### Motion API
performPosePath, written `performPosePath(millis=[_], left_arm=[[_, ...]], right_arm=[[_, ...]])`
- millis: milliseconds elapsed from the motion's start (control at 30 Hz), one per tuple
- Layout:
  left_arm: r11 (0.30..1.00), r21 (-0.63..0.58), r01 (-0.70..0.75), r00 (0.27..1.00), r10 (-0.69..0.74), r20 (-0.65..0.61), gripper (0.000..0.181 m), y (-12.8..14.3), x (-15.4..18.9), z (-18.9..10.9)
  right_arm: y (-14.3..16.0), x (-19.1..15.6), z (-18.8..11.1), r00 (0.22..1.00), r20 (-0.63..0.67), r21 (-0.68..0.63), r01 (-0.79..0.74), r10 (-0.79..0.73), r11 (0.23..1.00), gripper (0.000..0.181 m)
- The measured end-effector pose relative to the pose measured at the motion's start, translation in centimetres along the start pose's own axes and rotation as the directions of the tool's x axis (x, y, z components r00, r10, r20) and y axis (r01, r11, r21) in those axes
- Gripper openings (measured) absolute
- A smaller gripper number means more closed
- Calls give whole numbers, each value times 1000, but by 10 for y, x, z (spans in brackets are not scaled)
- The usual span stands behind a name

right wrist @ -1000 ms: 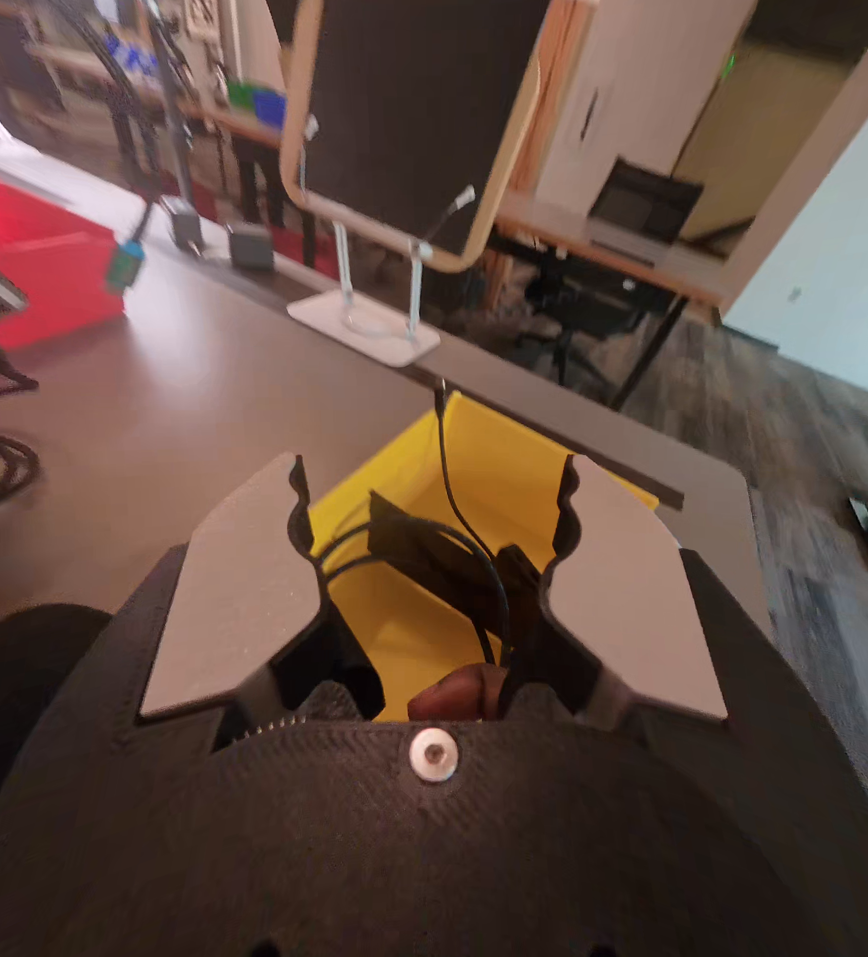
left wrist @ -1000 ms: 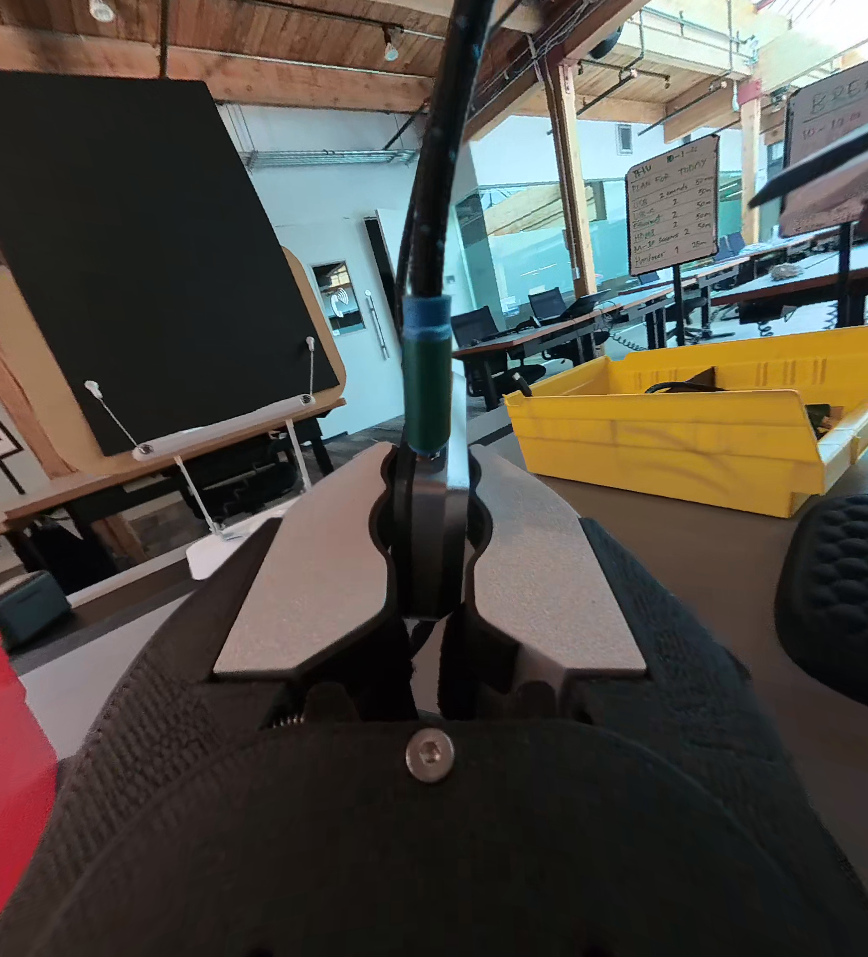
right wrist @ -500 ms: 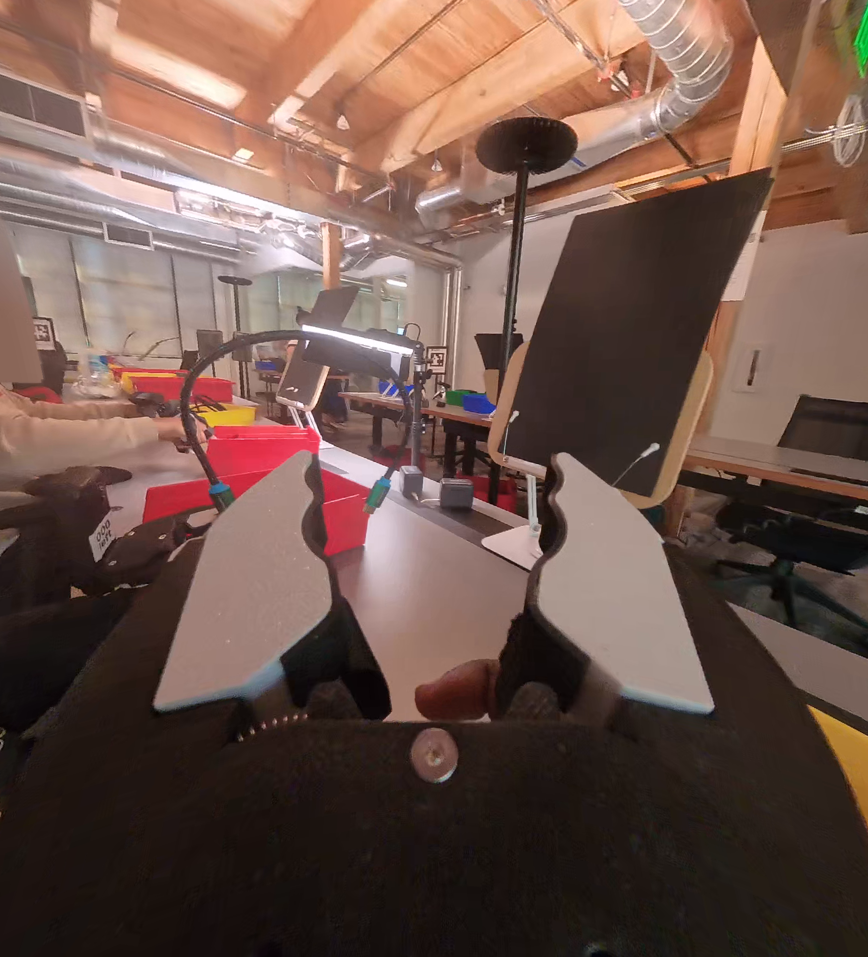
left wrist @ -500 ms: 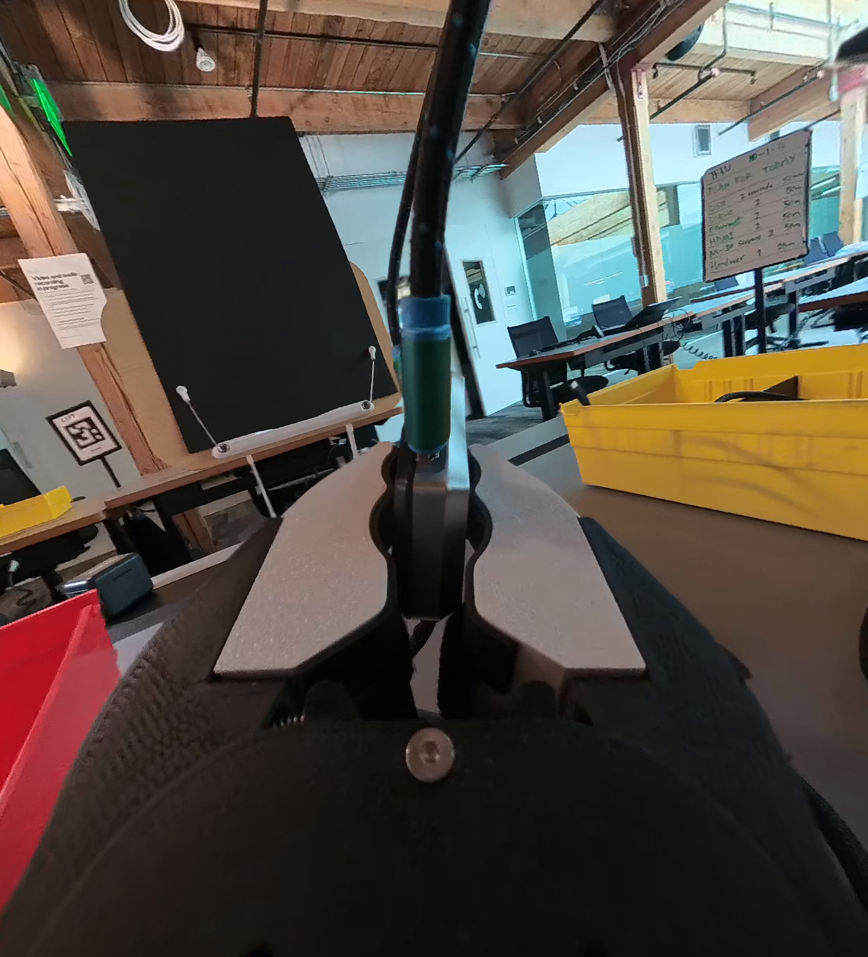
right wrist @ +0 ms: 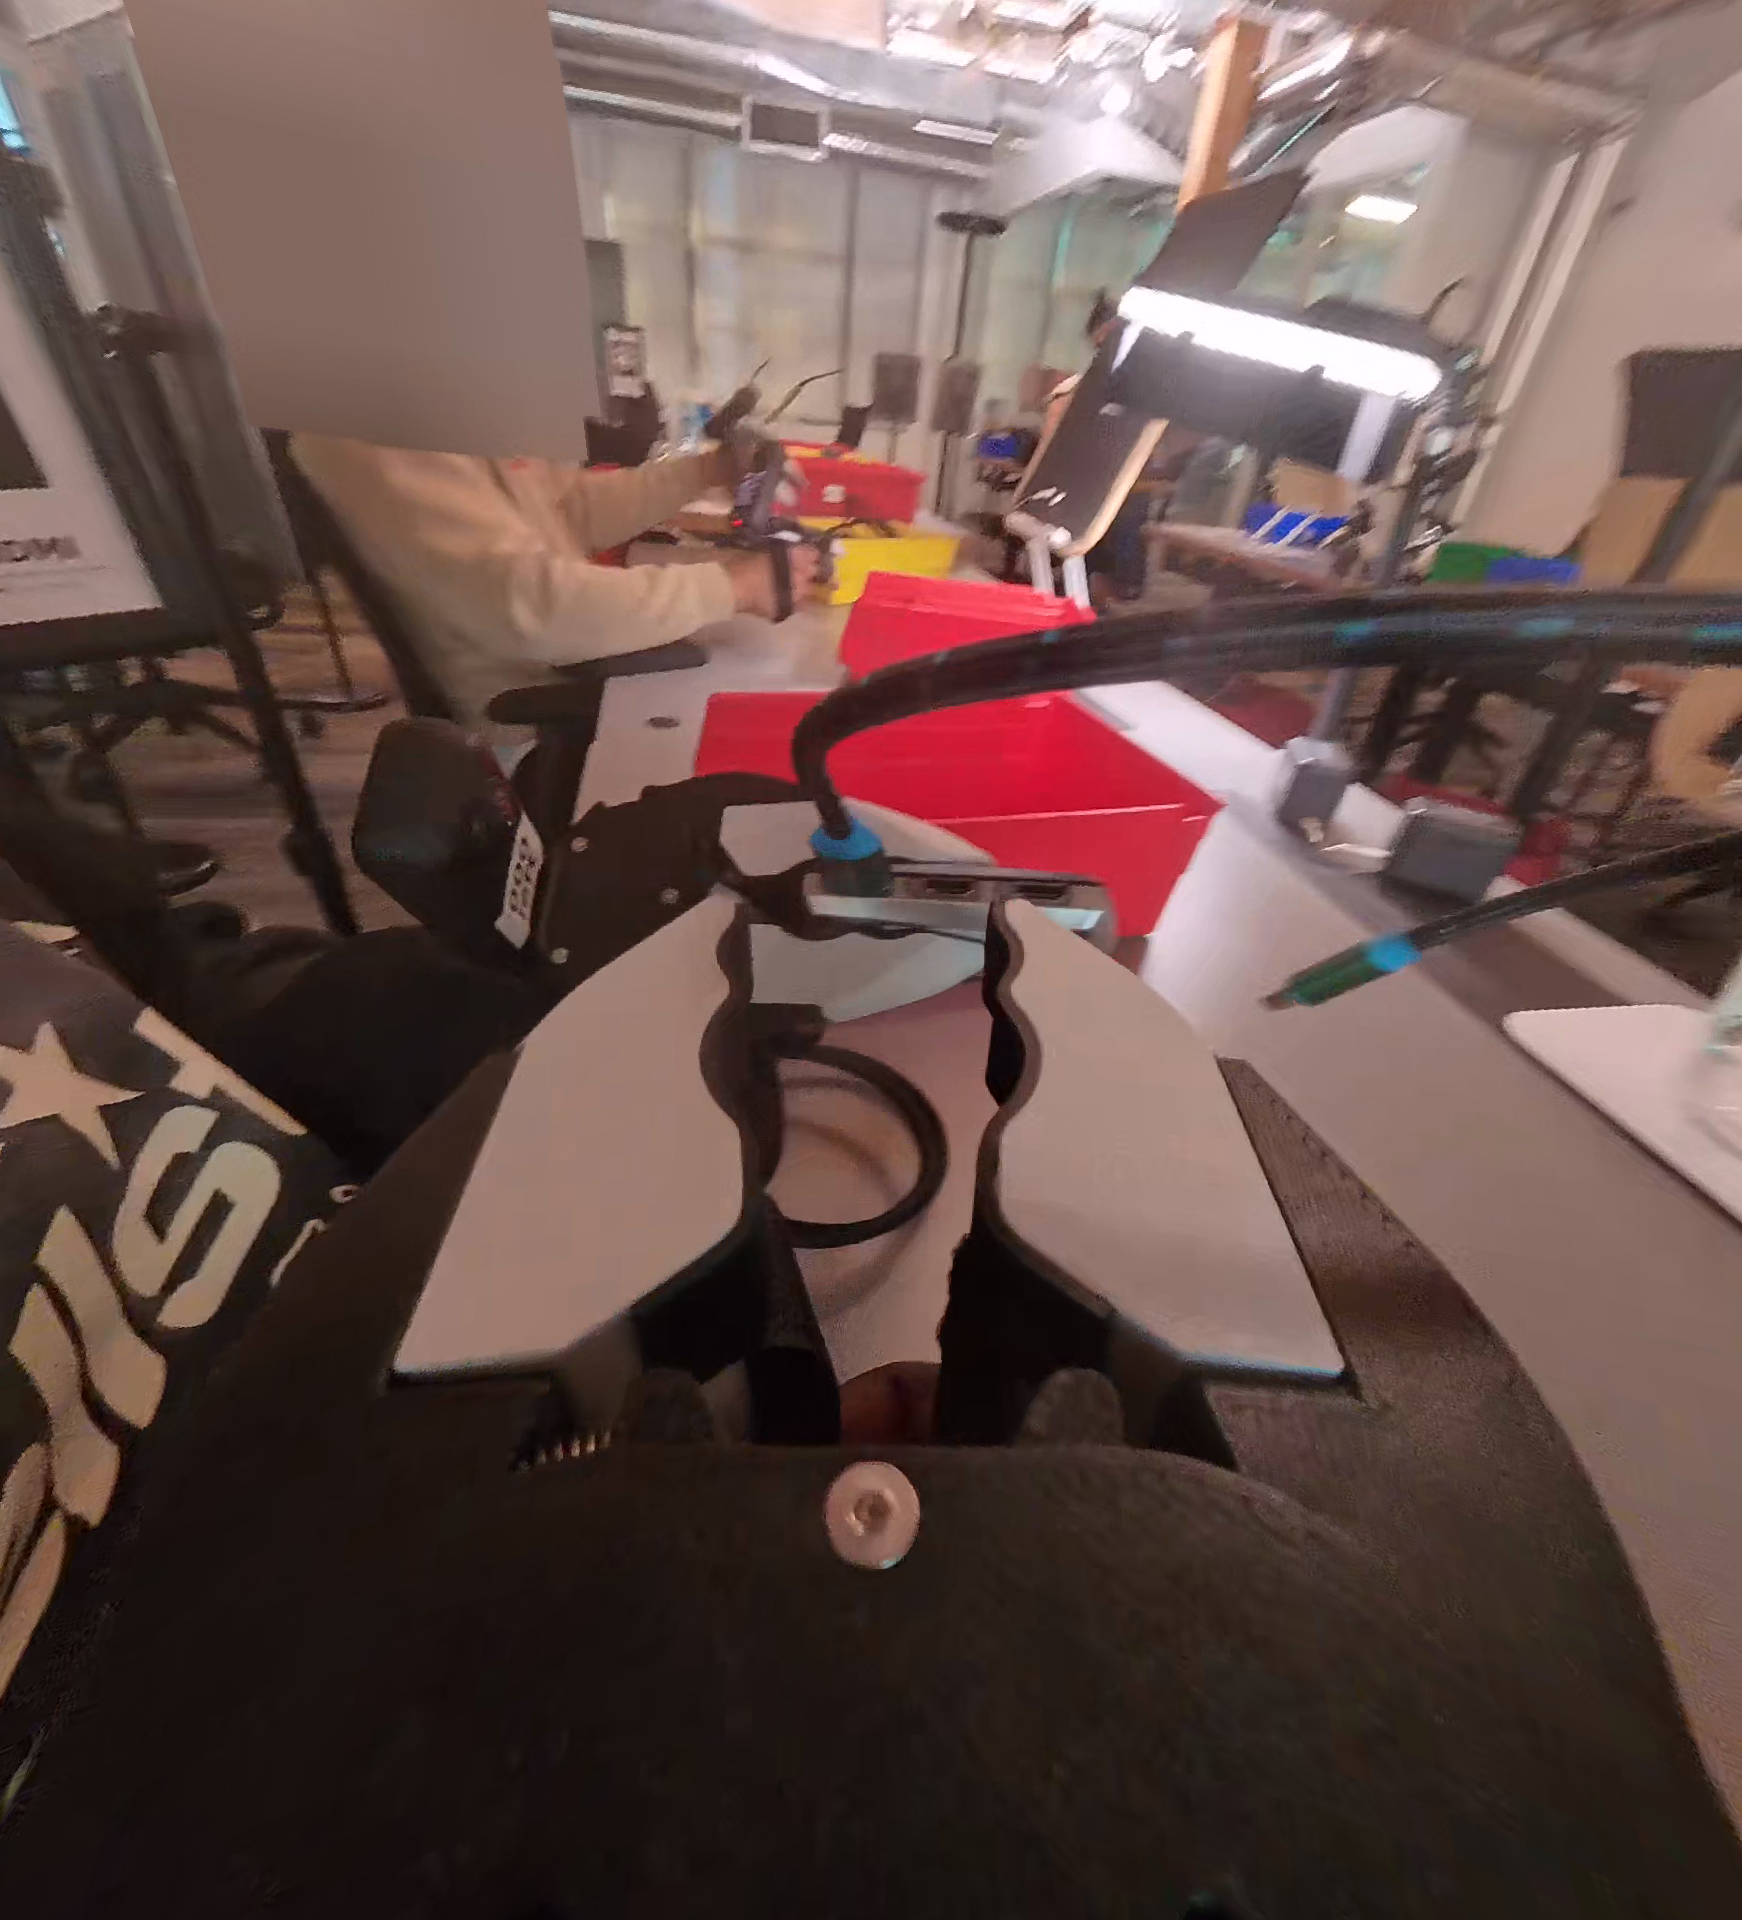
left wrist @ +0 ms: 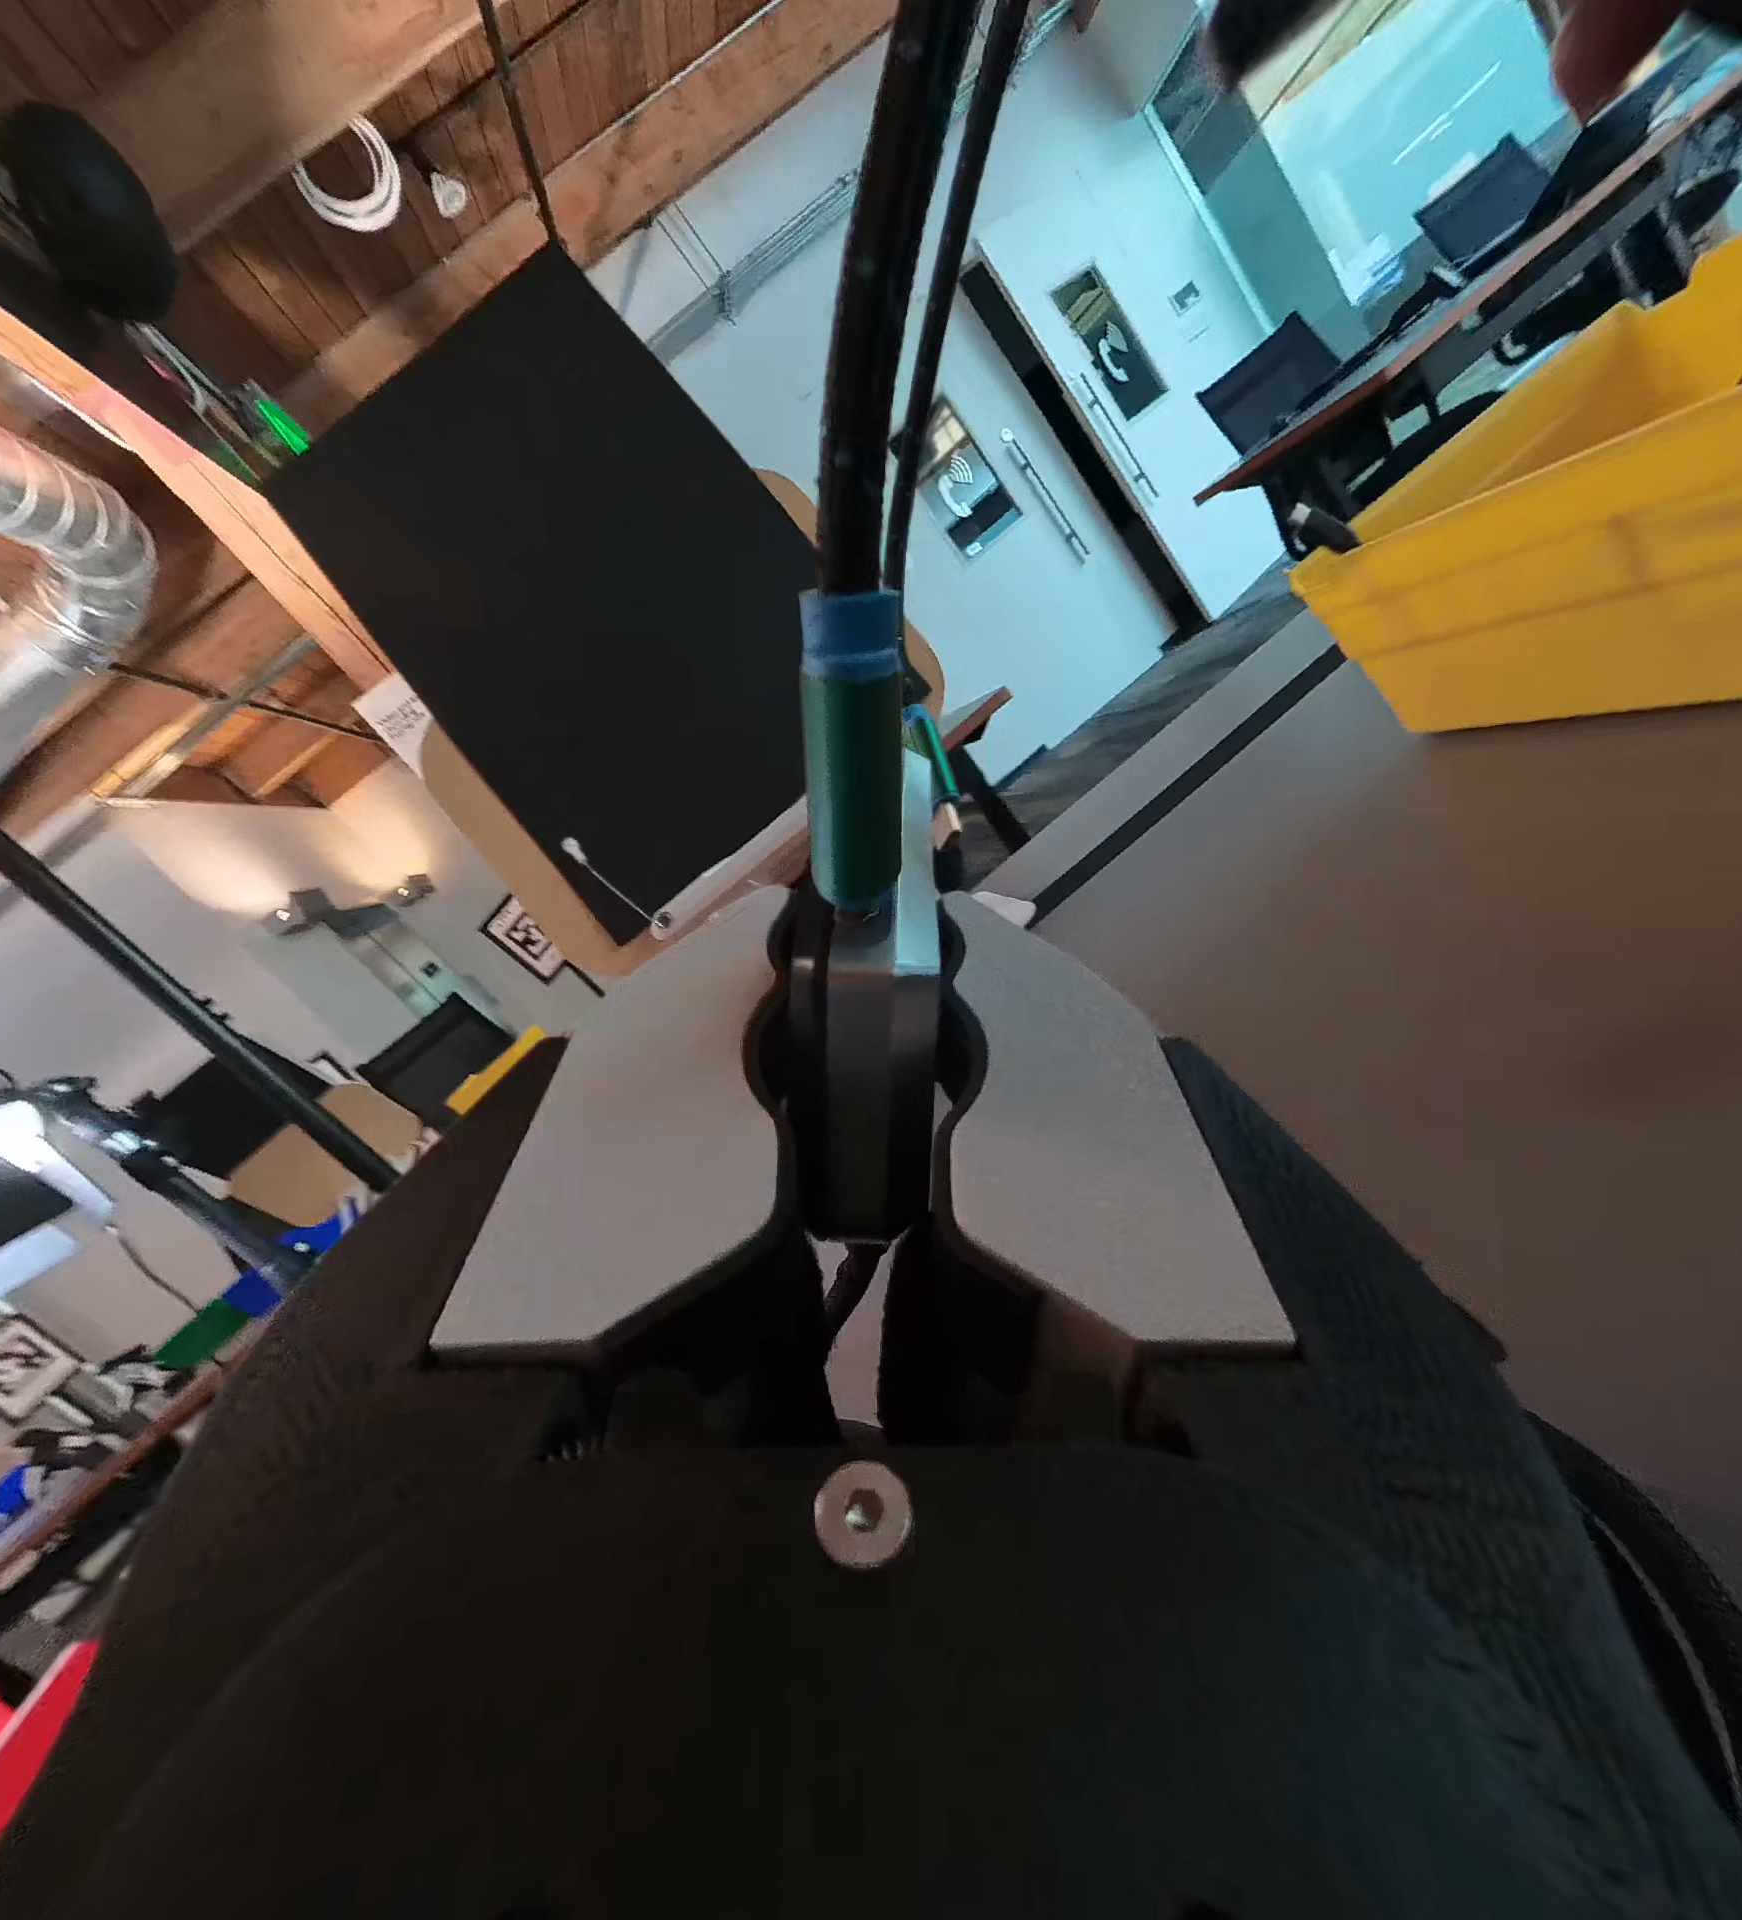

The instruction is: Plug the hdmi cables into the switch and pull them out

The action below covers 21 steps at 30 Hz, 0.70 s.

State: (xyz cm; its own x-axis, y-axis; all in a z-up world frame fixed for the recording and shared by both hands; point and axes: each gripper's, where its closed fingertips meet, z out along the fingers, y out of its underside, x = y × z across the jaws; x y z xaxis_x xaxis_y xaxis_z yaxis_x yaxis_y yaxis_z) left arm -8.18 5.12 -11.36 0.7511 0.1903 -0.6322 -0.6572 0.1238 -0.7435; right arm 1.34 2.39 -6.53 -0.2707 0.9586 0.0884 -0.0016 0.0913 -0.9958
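Left wrist view. Left gripper (left wrist: pixel 862 997): two flat grey plates with scalloped inner edges, clenched on the switch (left wrist: pixel 862 1091), a thin dark slab held edge-on, long axis along the fingers; its lower end is hidden in the black housing. Plugged cable (left wrist: pixel 851 769): green metal sleeve with a blue band, standing straight up out of the switch; its black cord leaves the top edge. Loose plug (left wrist: pixel 934 758): behind the switch, mostly hidden. Yellow bin (left wrist: pixel 1573 561): right of the switch, cut off.

Right wrist view (blurred). Right gripper (right wrist: pixel 862 997): released, nothing between the plates. The switch (right wrist: pixel 950 894) lies flat ahead, ports facing up. Loose plug (right wrist: pixel 1334 971): right of the switch, tip pointing left. Red bin (right wrist: pixel 1002 758): behind the switch.
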Motion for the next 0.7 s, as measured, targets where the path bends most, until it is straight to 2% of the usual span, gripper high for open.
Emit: performPosePath(millis=[133, 233, 333, 433, 500, 700], left_arm=[[995, 58, -80, 996, 79, 28, 22, -13, 3, -4], [990, 67, -125, 992, 122, 44, 22, -16, 5, -6], [987, 55, -151, 988, 149, 38, 22, -15, 9, -5], [984, 65, -166, 986, 164, 39, 22, -18, 10, -6], [982, 75, -175, 984, 173, 38, 22, -19, 11, -7], [984, 78, -161, 987, 161, 3, 22, -19, 16, -6]], right_arm=[[12, -16, 21, 997, 69, -37, -20, 23, 999, 44], [12, -20, 32, 997, 72, 6, -31, 30, 1000, 43], [23, -21, 49, 996, -8, -6, 89, -89, 996, 43], [29, -23, 60, 965, -103, -52, 236, -241, 970, 34], [25, -18, 61, 954, -171, -32, 244, -246, 969, 22], [26, -15, 56, 958, -153, -80, 232, -242, 969, 23]])
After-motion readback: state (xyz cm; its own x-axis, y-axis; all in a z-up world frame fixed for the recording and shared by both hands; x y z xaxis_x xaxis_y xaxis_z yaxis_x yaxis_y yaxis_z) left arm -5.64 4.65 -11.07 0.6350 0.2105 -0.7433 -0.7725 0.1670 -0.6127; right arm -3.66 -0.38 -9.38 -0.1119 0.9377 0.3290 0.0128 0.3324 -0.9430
